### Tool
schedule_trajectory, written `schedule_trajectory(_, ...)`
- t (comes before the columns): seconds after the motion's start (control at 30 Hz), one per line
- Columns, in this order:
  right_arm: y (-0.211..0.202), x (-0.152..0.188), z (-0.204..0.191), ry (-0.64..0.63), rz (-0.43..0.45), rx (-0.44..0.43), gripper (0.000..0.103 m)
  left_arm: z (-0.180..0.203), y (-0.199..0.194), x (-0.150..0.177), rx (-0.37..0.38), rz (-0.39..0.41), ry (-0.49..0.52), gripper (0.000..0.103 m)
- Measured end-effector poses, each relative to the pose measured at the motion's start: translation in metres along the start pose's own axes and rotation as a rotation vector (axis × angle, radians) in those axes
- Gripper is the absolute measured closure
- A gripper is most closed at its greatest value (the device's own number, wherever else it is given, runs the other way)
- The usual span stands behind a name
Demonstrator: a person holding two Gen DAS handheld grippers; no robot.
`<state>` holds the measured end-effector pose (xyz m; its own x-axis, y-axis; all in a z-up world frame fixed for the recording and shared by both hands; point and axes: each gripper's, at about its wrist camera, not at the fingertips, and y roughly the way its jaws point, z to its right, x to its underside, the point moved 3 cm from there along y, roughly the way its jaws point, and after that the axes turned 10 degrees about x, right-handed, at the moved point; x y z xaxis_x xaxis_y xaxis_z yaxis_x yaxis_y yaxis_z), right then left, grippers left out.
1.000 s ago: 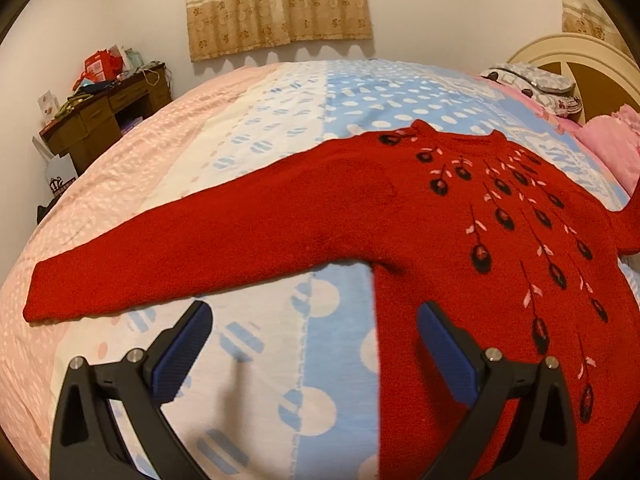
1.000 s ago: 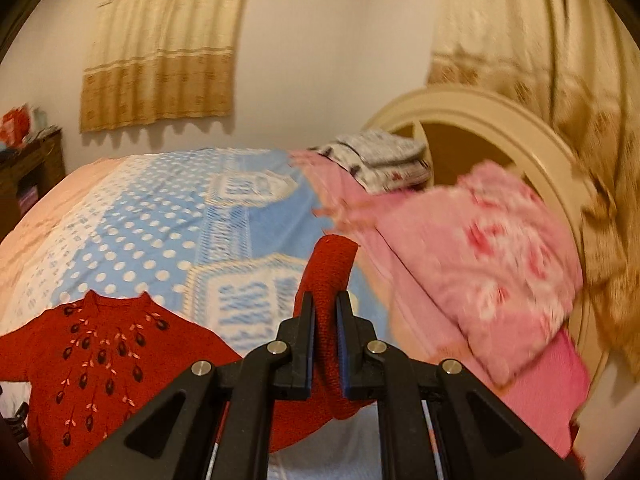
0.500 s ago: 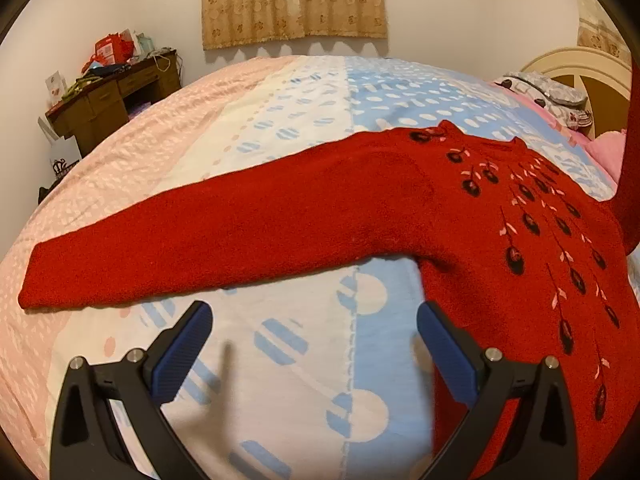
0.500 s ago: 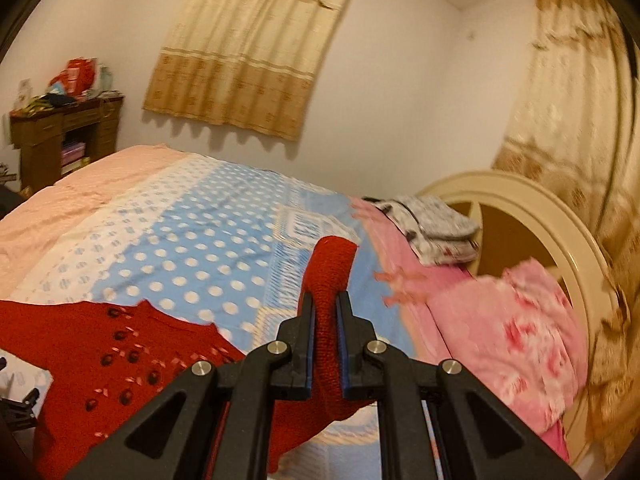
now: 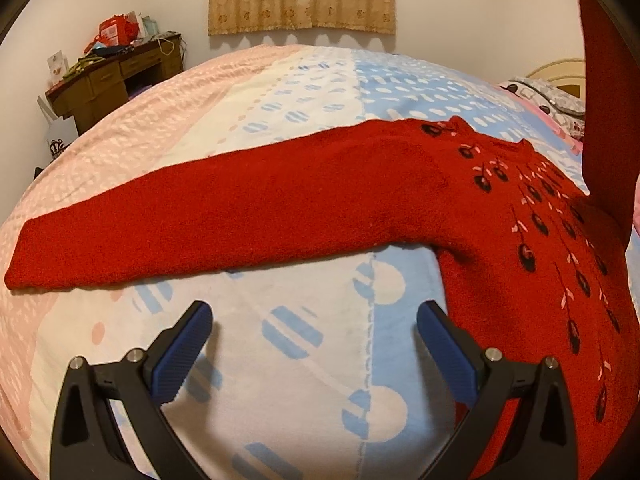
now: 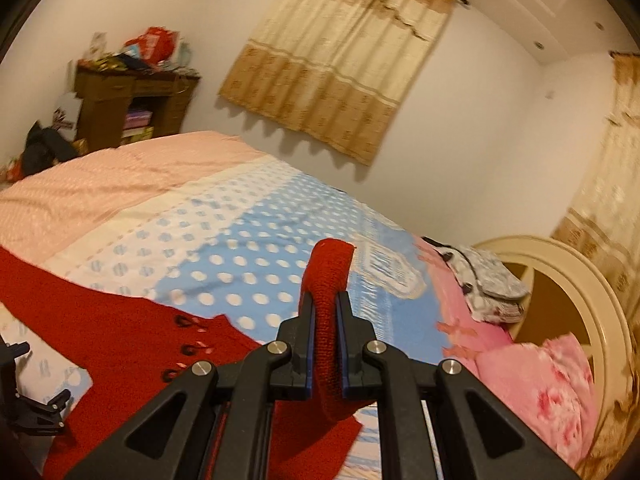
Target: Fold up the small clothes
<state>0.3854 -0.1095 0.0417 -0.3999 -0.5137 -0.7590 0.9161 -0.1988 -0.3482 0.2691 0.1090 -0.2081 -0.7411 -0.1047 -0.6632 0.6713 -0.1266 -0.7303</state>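
Note:
A red knitted sweater (image 5: 500, 220) with dark embroidered buds lies face up on the bed. One sleeve (image 5: 200, 220) stretches flat to the left. My left gripper (image 5: 314, 320) is open just above the bedspread, below that sleeve and left of the sweater's body, holding nothing. My right gripper (image 6: 325, 312) is shut on the other sleeve (image 6: 330, 280), lifted off the bed; that raised sleeve (image 5: 604, 120) hangs at the right edge of the left wrist view. In the right wrist view the sweater's body (image 6: 120, 328) lies at lower left.
The bed has a pink, cream and blue dotted bedspread (image 5: 320, 92). A cluttered wooden desk (image 5: 116, 76) stands at the far left by the wall. A cream headboard (image 6: 568, 280), pink pillows (image 6: 540, 384) and a folded grey cloth (image 6: 488, 284) are at the right.
My right gripper swung left with the sleeve held up and rolled, so the raised sleeve now looms at the right of the left wrist view. The left gripper shifted slightly left along the sleeve.

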Motion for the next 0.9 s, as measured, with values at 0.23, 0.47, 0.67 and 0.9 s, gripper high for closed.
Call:
schedule_trajectory(0.23,0.014,0.018,-0.089,-0.062,-0.028,-0.13,0.095,-0.002,0.0,0.002,0.002,0.013,-0.015,0.0)
schedule_trajectory(0.47,0.031,0.058,-0.179,-0.128,-0.103,-0.245,0.095,-0.004,0.002,0.004,0.008,0.006,-0.03,0.0)
schedule_trajectory(0.67,0.051,0.091,-0.22,-0.147,-0.206,-0.337,0.094,0.0,0.004,0.005,-0.026,-0.004,-0.004,0.0)
schedule_trajectory(0.9,0.045,0.121,-0.198,-0.047,-0.264,-0.483,0.049,-0.003,0.001,0.005,0.018,-0.026,-0.014,0.0)
